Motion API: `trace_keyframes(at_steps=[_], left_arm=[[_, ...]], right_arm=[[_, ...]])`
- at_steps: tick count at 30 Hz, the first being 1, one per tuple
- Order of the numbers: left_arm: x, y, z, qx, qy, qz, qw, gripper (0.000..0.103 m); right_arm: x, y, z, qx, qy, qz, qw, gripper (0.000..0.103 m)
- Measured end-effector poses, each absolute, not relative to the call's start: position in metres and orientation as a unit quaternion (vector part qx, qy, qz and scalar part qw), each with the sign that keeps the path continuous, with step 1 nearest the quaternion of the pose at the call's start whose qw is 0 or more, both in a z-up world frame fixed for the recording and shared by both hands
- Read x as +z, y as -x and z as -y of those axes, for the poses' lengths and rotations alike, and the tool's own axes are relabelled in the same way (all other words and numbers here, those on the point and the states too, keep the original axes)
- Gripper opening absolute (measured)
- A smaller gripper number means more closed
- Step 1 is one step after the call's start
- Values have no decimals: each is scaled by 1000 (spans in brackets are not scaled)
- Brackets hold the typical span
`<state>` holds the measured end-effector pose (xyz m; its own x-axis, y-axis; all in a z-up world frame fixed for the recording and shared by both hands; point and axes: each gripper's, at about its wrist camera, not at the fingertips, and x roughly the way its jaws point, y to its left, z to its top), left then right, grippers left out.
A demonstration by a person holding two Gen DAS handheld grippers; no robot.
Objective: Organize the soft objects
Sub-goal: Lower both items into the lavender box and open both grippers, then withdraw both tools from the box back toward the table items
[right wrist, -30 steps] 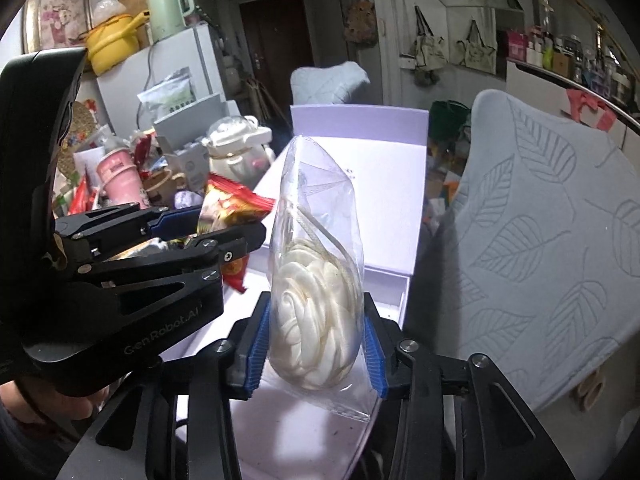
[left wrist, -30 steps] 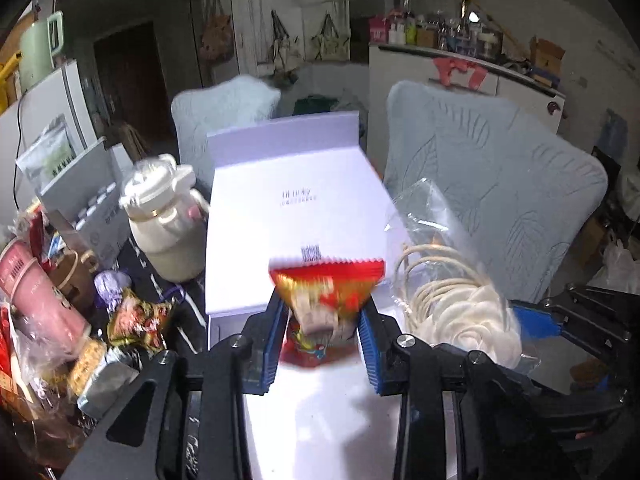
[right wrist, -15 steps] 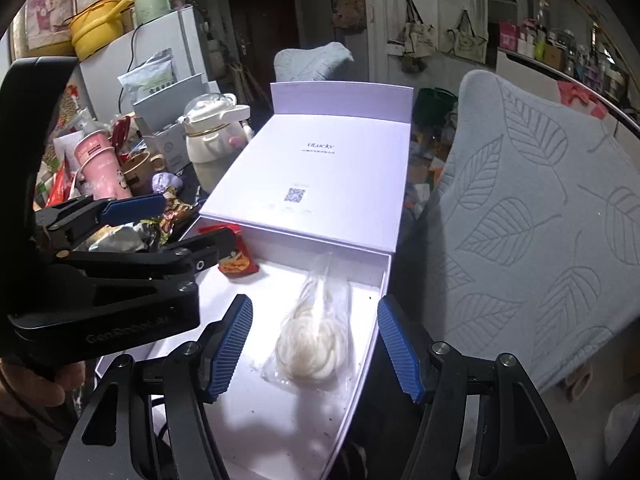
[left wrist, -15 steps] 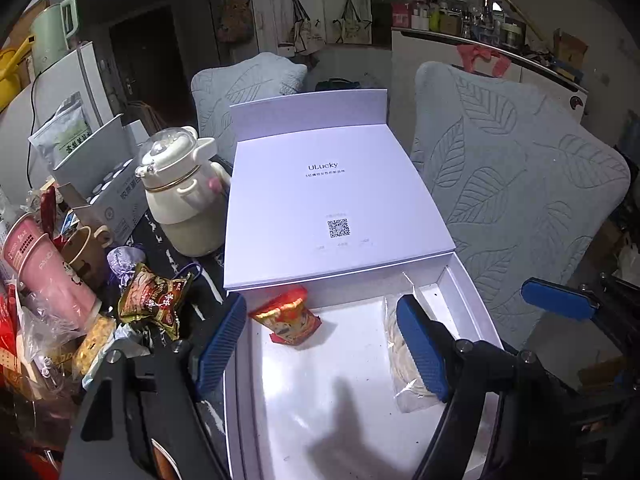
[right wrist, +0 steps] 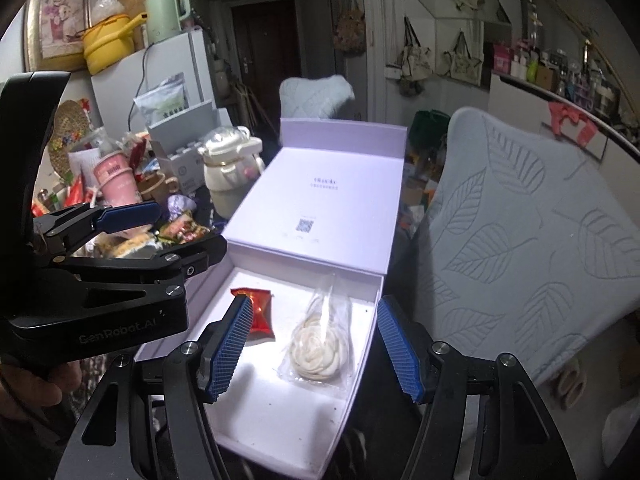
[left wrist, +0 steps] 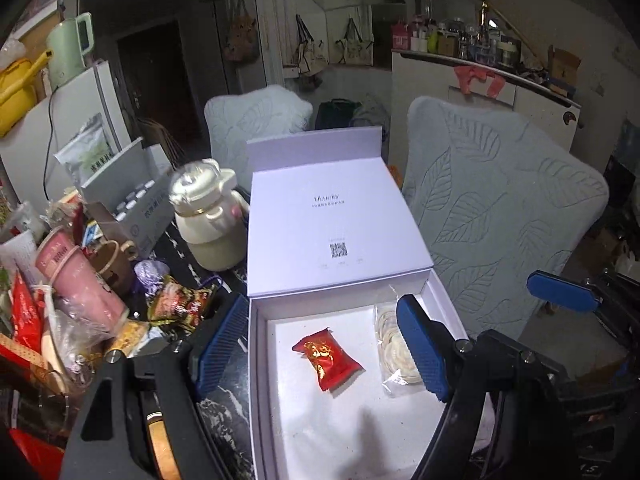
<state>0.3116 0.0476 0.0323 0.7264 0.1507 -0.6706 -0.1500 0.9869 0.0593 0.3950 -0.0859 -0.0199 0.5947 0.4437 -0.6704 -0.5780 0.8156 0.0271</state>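
Soft packets are what this job sorts, and two of them already lie on the floor of the open white box (right wrist: 362, 344): a red snack packet (left wrist: 326, 354) toward its left side and a clear bag holding a white coiled item (right wrist: 318, 350) toward its right, near each other but not touching. Both grippers hang above the box with nothing between their blue pads: the left gripper (left wrist: 324, 350) stands spread over the red packet, and the right gripper (right wrist: 316, 350) stands spread over the clear bag. More wrappers wait in the clutter to the left of the box, among them a dark crinkled snack packet (left wrist: 180, 304) beside a pink cup (left wrist: 76, 284) and a cream kettle (left wrist: 210, 220). These packets look light and limp, so they should give under the pads rather than resist; the film is probably slick and may slide if pinched only at a loose edge. A hold across the filled middle of a packet seems safest, firm enough to carry but not to crush the contents. The clear bag's empty top would likely fold over if it were taken there.
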Motion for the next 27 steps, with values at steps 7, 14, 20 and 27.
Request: trace_keyframes(at_steps=[7,14,20,27], left_arm=[[70,-274,-39,83,0,-328,941,77],[104,-227,-29,85,-7,-292,953,77],[122,-190,-25,83,-7,-272,959,77],[131,-152,-13,82,-11,-259,962,78]], right_arm=[[15,-362,97,286,94,-314,900,65],[49,-320,107,292,95,-278,910,65],[68,-286,116,300,84,-258,914,65],[78,-253,126,298,79,-241,920,75]])
